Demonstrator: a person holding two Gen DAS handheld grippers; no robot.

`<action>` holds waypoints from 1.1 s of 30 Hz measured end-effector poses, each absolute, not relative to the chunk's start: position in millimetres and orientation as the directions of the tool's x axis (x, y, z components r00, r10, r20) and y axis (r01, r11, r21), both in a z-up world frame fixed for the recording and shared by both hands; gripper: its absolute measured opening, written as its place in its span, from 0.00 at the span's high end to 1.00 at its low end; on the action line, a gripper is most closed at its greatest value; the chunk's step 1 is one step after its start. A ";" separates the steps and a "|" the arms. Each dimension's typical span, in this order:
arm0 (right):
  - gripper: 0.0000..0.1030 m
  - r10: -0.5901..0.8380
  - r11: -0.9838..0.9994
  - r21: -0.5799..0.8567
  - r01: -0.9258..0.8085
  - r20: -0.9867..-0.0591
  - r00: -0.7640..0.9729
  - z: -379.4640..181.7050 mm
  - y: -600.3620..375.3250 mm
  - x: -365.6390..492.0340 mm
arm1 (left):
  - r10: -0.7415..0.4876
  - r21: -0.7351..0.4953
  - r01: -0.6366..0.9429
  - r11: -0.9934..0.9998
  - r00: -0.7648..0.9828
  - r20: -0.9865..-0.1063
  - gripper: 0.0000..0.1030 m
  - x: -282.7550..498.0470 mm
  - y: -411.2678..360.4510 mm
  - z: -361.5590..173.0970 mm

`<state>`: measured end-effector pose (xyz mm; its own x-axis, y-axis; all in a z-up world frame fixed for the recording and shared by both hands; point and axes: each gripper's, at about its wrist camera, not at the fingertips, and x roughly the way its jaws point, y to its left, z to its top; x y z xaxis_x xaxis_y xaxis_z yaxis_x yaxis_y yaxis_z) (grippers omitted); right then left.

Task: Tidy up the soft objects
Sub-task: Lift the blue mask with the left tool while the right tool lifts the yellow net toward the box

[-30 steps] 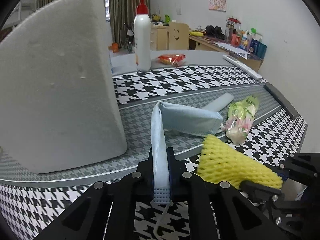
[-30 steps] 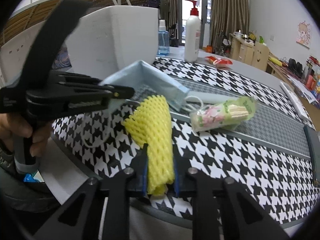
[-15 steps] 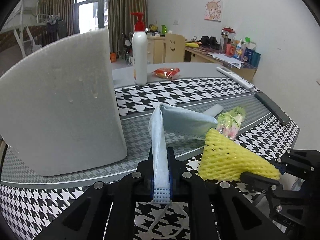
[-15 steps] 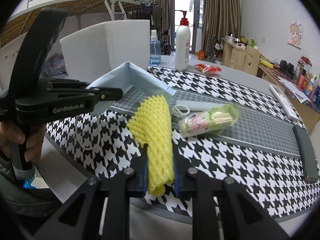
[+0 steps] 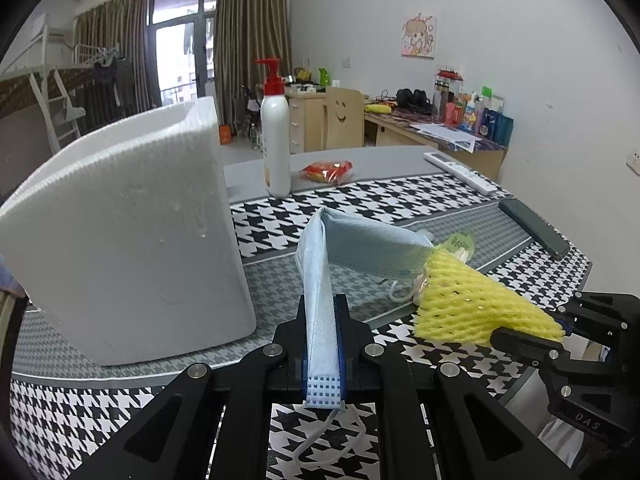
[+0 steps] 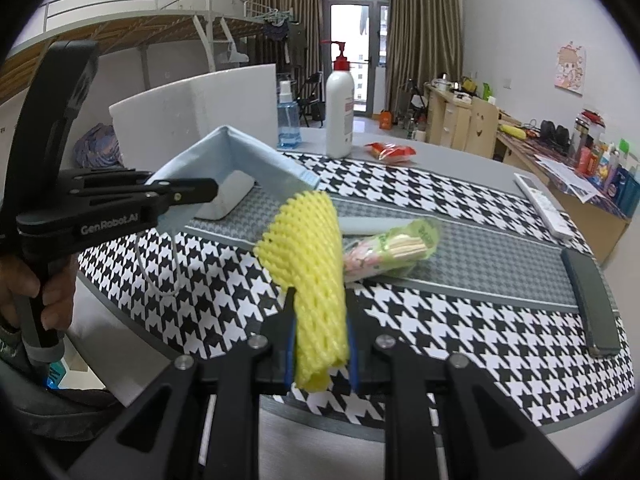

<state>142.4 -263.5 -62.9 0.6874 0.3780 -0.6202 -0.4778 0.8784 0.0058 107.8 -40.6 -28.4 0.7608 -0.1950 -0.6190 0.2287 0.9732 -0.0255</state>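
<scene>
Each camera sits just behind its own fingers, looking forward and down across the table (image 5: 420,200) toward the far window. The left view faces the foam box (image 5: 132,240) close up. Both views share the bottle (image 6: 340,116), mask (image 5: 360,246) and net (image 6: 312,264).

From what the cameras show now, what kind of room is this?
Probably a dormitory room: a loft bed with ladder, a cluttered study desk, and a curtained balcony door behind the table.
</scene>
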 end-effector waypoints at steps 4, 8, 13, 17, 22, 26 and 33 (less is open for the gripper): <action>0.77 0.376 0.883 0.004 -0.469 -0.606 0.701 -56.7 -266.0 141.5 | -0.195 -0.022 0.229 0.973 0.770 -0.608 0.90 105.2 -41.6 -24.8; 0.77 0.375 0.884 0.000 -0.467 -0.596 0.710 -52.4 -267.2 142.0 | -0.195 -0.015 0.231 0.973 0.781 -0.593 0.90 102.8 -42.3 -18.3; 0.77 0.372 0.890 0.003 -0.455 -0.580 0.725 -45.3 -271.1 143.1 | -0.193 -0.008 0.230 0.973 0.797 -0.573 0.90 102.2 -43.6 -10.2; 0.77 0.365 0.896 -0.003 -0.444 -0.566 0.739 -40.4 -275.0 142.4 | -0.190 0.000 0.229 0.973 0.809 -0.556 0.90 100.8 -44.0 -3.0; 0.77 0.353 0.903 -0.014 -0.430 -0.548 0.758 -33.3 -277.6 142.8 | -0.181 0.014 0.223 0.975 0.827 -0.531 0.90 99.7 -44.0 6.0; 0.77 0.354 0.904 -0.015 -0.427 -0.533 0.769 -26.9 -279.3 144.0 | -0.182 0.022 0.225 0.974 0.837 -0.516 0.90 100.2 -45.8 12.0; 0.77 0.352 0.908 -0.017 -0.419 -0.512 0.783 -17.4 -281.2 146.3 | -0.183 0.032 0.227 0.973 0.852 -0.490 0.90 100.5 -48.6 21.5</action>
